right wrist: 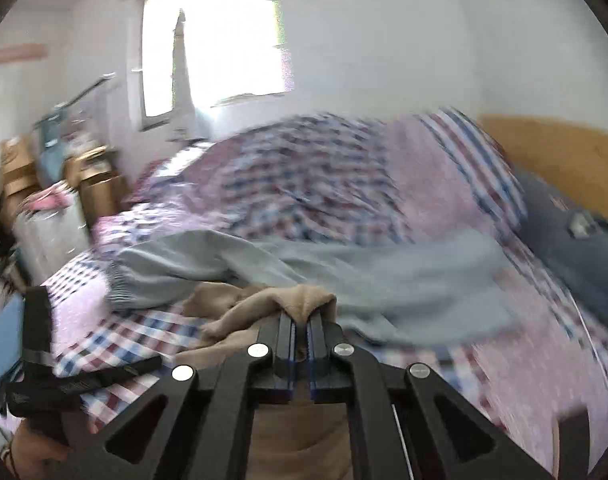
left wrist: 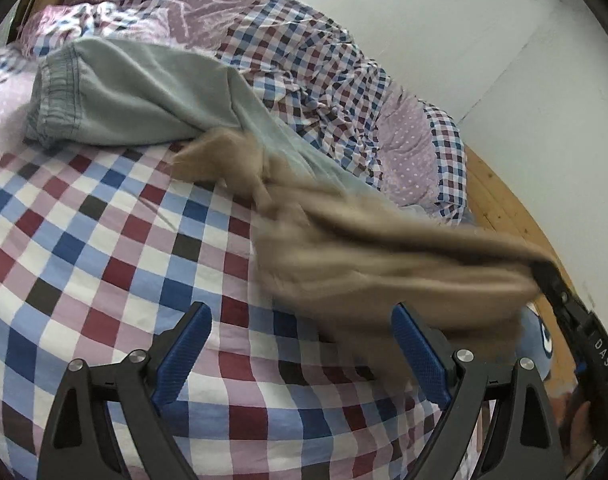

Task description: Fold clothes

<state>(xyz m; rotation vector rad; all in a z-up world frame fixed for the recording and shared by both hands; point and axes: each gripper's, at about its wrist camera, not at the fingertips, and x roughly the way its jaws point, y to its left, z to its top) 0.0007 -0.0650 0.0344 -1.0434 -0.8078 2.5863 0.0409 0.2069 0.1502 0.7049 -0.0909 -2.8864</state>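
Two garments on the bed, one already in the tongs

Two pieces of clothing lie across the checked bedsheet (left wrist: 104, 248): a pale blue-grey garment (left wrist: 144, 92) with an elastic cuff, spread toward the rumpled quilt (left wrist: 296, 60), and a tan garment (left wrist: 383, 256) that overlaps its lower edge. The right gripper (right wrist: 300, 320) is clenched on a bunched fold of the tan cloth; in the right wrist view its blue-lined jaws stand pressed together with fabric pinched at the tips and more cloth hanging beneath the frame. From the left wrist view the same gripper appears at the right edge, with the tan garment drawn out in a long, blurred ridge from the bed toward it. That stretch suggests the cloth is being pulled free of the blue-grey piece so it can be laid out by itself.

The left gripper (left wrist: 300, 352) hovers above the sheet with its jaws spread wide and nothing between them, just beside the near edge of the tan garment. It seems placed there to take a second hold, since one pinch alone leaves the fabric drooping in a rope, not a flat sheet.

Folding proper looks not yet begun: no garment shows a clean crease, and the tan one is bunched. The likely hazard is dragging the blue-grey garment along where the two overlap.
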